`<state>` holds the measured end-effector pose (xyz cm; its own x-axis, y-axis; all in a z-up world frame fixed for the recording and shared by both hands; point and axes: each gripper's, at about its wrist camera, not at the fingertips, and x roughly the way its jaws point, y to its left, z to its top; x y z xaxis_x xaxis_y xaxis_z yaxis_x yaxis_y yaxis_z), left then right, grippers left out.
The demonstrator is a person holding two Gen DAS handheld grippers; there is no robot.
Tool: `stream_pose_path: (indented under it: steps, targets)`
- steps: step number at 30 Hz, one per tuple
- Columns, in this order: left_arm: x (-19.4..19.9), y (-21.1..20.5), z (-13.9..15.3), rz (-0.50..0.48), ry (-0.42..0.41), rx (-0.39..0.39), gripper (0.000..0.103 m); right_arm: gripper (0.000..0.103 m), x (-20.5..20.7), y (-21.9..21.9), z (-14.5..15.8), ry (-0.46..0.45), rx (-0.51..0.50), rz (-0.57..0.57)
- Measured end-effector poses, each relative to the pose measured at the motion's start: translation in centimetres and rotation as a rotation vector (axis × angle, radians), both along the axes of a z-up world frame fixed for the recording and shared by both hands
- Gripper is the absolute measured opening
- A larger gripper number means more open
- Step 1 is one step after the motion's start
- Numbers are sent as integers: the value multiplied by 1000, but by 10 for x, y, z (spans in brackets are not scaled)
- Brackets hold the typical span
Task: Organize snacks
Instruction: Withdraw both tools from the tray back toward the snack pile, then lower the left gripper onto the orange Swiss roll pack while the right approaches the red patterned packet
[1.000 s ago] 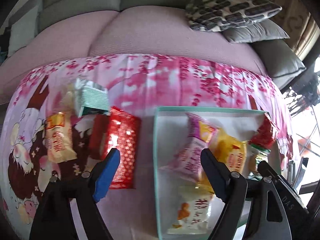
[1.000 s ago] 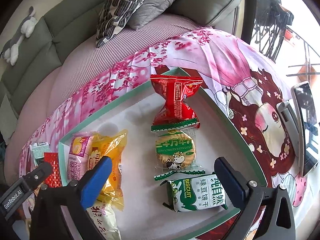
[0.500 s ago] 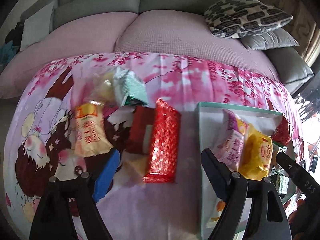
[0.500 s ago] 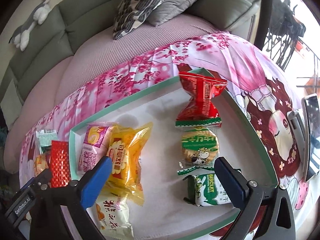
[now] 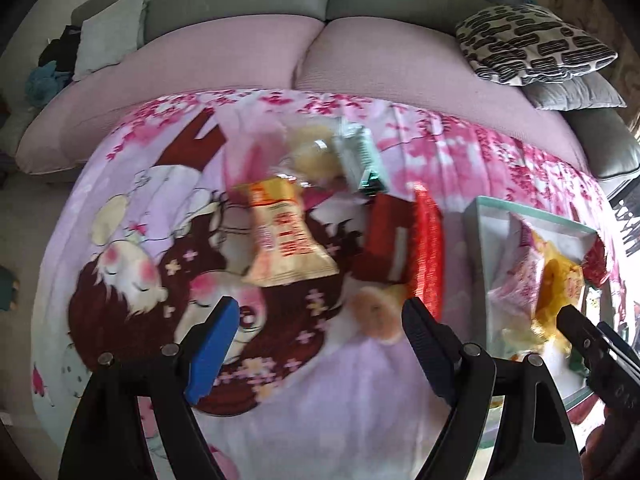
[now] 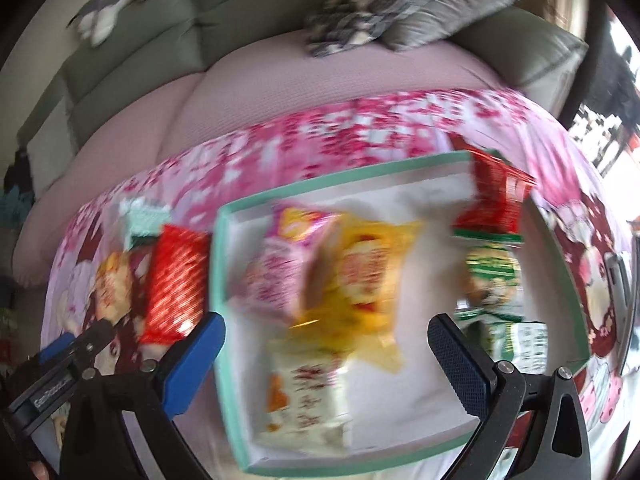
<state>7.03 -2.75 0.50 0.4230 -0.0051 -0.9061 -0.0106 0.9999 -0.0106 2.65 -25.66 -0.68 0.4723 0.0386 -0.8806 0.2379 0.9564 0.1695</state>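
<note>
My left gripper (image 5: 320, 330) is open and empty above the pink cartoon cloth, just short of a pile of loose snacks: a beige-orange packet (image 5: 286, 240), a red foil packet (image 5: 428, 252), a dark red pack (image 5: 386, 240), a green-white pack (image 5: 360, 160) and a round pastry (image 5: 376, 312). My right gripper (image 6: 328, 348) is open and empty over the teal-rimmed tray (image 6: 219, 272), which holds a pink packet (image 6: 276, 272), a yellow packet (image 6: 368, 276), a white packet (image 6: 308, 400), a red candy-style packet (image 6: 492, 200) and green biscuit packs (image 6: 492, 276). The tray (image 5: 476, 240) shows right of the pile.
A sofa with pink seat cushions (image 5: 240, 56) runs behind the cloth. A patterned pillow (image 5: 532, 44) lies at the right end. A phone-like device (image 6: 622, 280) rests at the cloth's right edge. The right wrist view is motion-blurred.
The left gripper has swung left from over the tray to the loose snack pile. The right gripper has shifted left across the tray. Both stayed open.
</note>
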Motion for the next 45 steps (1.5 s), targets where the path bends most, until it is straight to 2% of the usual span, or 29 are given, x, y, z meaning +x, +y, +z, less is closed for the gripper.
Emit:
stream_pose_path:
  steps: [12,18,22,28,29,34,37,39,45]
  targets:
    - [-8,55,-3,115,1,30,84,102,6,99,-4,28,-89,209]
    - [-10,83,-6,180,12,40,84,102,7,130,-13,39,-120,286]
    - [-10,99,-9,218,20,35,84,102,10,135,-19,51,-119,299]
    - [-4,116,-13,252,32,-29,84,97,17,130,-22,46,-101,277]
    - [-3,116,-12,249,32,-34,84,94,19,128,-21,45,-90,270]
    - [13,111,-11,215,32,-60,84,93,28,117,-20,47,-36,240]
    - [26,104,-10,192,30,-81,84,83,36,111,-20,50,-18,212]
    - [32,100,-10,176,33,-97,84,83,43,107,-22,59,15,192]
    - [50,83,-16,132,48,-144,84,73,62,101,-20,54,59,163]
